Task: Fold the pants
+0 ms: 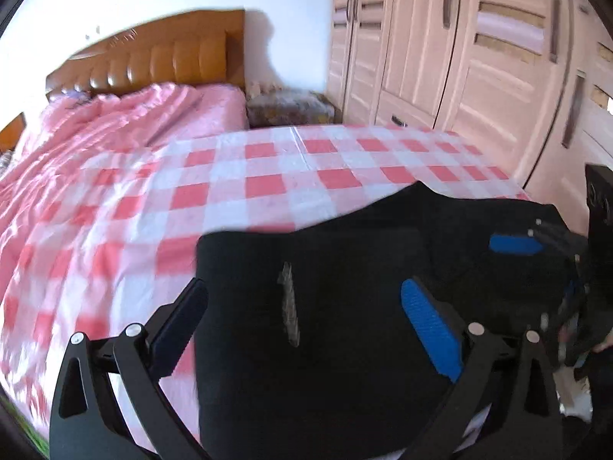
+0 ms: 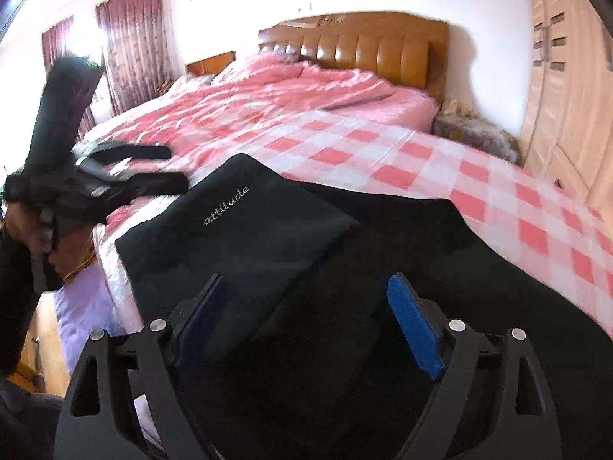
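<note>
1. The black pants [image 2: 299,268] lie on the bed [image 1: 268,176], at its near edge over the red-and-white checked sheet, with 1 panel bearing the word "attitude" folded over the rest.
2. Left gripper [image 1: 306,322] and right gripper [image 2: 306,326] both hover spread wide over the fabric, grasping nothing.
3. Judging by the layers, a fold is partly made; next, each gripper must pinch an edge and carry it across.
4. A pink duvet [image 2: 291,92] is bunched toward the wooden headboard [image 2: 364,42], well apart; a wardrobe [image 1: 459,57] stands beside the bed. Nothing blocks the pants.
</note>
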A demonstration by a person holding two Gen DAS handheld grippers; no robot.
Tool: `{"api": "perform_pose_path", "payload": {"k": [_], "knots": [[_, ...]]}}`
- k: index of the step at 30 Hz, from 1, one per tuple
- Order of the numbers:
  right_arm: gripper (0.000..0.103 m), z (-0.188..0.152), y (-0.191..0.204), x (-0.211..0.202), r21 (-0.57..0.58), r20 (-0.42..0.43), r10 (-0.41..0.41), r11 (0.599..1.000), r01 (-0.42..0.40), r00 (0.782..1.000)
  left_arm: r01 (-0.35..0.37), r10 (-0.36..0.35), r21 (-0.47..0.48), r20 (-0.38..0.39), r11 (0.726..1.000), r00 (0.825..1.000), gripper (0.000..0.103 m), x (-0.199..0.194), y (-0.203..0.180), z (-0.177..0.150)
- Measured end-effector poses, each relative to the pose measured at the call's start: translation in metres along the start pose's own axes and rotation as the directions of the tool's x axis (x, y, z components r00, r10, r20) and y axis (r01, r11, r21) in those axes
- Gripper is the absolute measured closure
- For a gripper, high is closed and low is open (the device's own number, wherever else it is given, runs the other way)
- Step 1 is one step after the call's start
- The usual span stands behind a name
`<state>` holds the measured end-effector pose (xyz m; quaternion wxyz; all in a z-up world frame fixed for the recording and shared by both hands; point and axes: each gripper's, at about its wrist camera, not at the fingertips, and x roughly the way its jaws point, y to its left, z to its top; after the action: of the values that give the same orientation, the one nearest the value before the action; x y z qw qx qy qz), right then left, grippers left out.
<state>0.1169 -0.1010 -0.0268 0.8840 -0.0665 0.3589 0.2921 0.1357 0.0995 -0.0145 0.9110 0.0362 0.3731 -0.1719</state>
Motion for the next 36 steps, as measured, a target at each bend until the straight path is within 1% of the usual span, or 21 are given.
{"api": "perform_pose_path", "payload": {"k": [3,5,6,7,9,11,12,13,15,16,17,18,20,21,23,25,26,29,32,34,36], "knots": [[0.019,0.005,-0.004,0.031,-0.018,-0.091,0.04,0.999,-0.042,0.995,0.05,-0.059,-0.064,-0.151,0.997,0.987,0.002,0.067,0.018,0.023],[0.017,-0.005,-0.007,0.053,-0.054,-0.182,0.013,0.998,-0.023,0.983,0.016,-0.029,-0.065,-0.211,0.998,0.977,0.002,0.094,0.027,0.022],[0.016,-0.008,-0.009,0.052,-0.051,-0.165,0.027,0.998,-0.036,0.986,0.007,-0.022,-0.067,-0.227,0.998,0.974,0.002,0.102,0.03,0.019],[0.016,-0.009,-0.01,0.05,-0.033,-0.161,0.042,0.998,-0.048,0.986,0.001,-0.013,-0.058,-0.205,0.998,0.979,0.002,0.102,0.029,0.017],[0.017,-0.008,-0.015,0.047,-0.005,-0.158,0.053,0.999,-0.054,0.986,-0.043,0.039,-0.014,-0.205,0.999,0.978,0.002,0.101,0.021,0.012],[0.017,-0.006,-0.019,0.029,0.018,-0.131,-0.031,0.999,0.033,0.991,-0.132,0.137,0.038,-0.186,0.991,0.973,0.002,0.095,0.009,0.01],[0.017,-0.006,-0.022,0.01,0.04,-0.081,-0.046,0.998,0.05,0.996,-0.169,0.174,0.041,-0.163,0.985,0.971,0.002,0.087,0.003,0.011],[0.017,-0.011,-0.03,-0.025,0.092,0.015,-0.051,0.994,0.05,0.999,-0.166,0.169,0.034,-0.119,0.986,0.978,0.002,0.073,-0.004,0.012],[0.015,-0.027,-0.047,-0.073,0.187,0.127,-0.107,0.979,0.082,0.986,-0.137,0.137,0.007,-0.001,0.991,0.991,0.002,0.039,-0.024,0.015],[0.015,-0.049,-0.064,-0.11,0.281,0.186,-0.155,0.955,0.099,0.97,-0.128,0.128,0.003,0.038,0.992,0.991,0.002,0.03,-0.034,0.015],[0.015,-0.062,-0.073,-0.128,0.332,0.213,-0.175,0.938,0.098,0.961,-0.109,0.108,0.009,0.067,0.994,0.992,0.002,0.022,-0.046,0.014],[0.015,-0.092,-0.09,-0.158,0.433,0.249,-0.219,0.896,0.094,0.943,-0.075,0.072,0.03,0.094,0.997,0.993,0.002,0.015,-0.064,0.011],[0.014,-0.135,-0.108,-0.186,0.557,0.254,-0.256,0.827,0.075,0.933,-0.048,0.04,0.069,0.111,0.996,0.993,0.002,0.016,-0.09,0.008],[0.014,-0.168,-0.118,-0.201,0.638,0.242,-0.28,0.767,0.065,0.929,-0.045,0.034,0.094,0.112,0.995,0.993,0.002,0.019,-0.103,0.006],[0.014,-0.209,-0.129,-0.215,0.726,0.222,-0.32,0.684,0.063,0.921,-0.066,0.053,0.145,0.09,0.987,0.995,0.002,0.036,-0.125,0.002],[0.014,-0.246,-0.14,-0.218,0.806,0.2,-0.31,0.592,0.024,0.929,-0.068,0.062,0.151,0.042,0.986,0.997,0.002,0.055,-0.134,-0.004],[0.014,-0.259,-0.142,-0.216,0.825,0.223,-0.296,0.565,-0.018,0.929,-0.065,0.063,0.146,0.015,0.987,0.998,0.002,0.064,-0.134,-0.006],[0.014,-0.265,-0.146,-0.208,0.834,0.259,-0.273,0.547,-0.072,0.927,-0.095,0.107,0.145,-0.077,0.985,0.991,0.001,0.091,-0.133,-0.02],[0.014,-0.259,-0.146,-0.195,0.828,0.268,-0.246,0.553,-0.092,0.931,-0.046,0.053,0.084,-0.082,0.995,0.995,0.001,0.095,-0.12,-0.024],[0.014,-0.252,-0.146,-0.188,0.82,0.257,-0.243,0.567,-0.078,0.935,-0.051,0.058,0.086,-0.082,0.995,0.995,0.001,0.097,-0.121,-0.024],[0.013,-0.245,-0.145,-0.184,0.824,0.235,-0.253,0.563,-0.055,0.939,-0.06,0.067,0.092,-0.075,0.994,0.995,0.001,0.098,-0.122,-0.025]]}}
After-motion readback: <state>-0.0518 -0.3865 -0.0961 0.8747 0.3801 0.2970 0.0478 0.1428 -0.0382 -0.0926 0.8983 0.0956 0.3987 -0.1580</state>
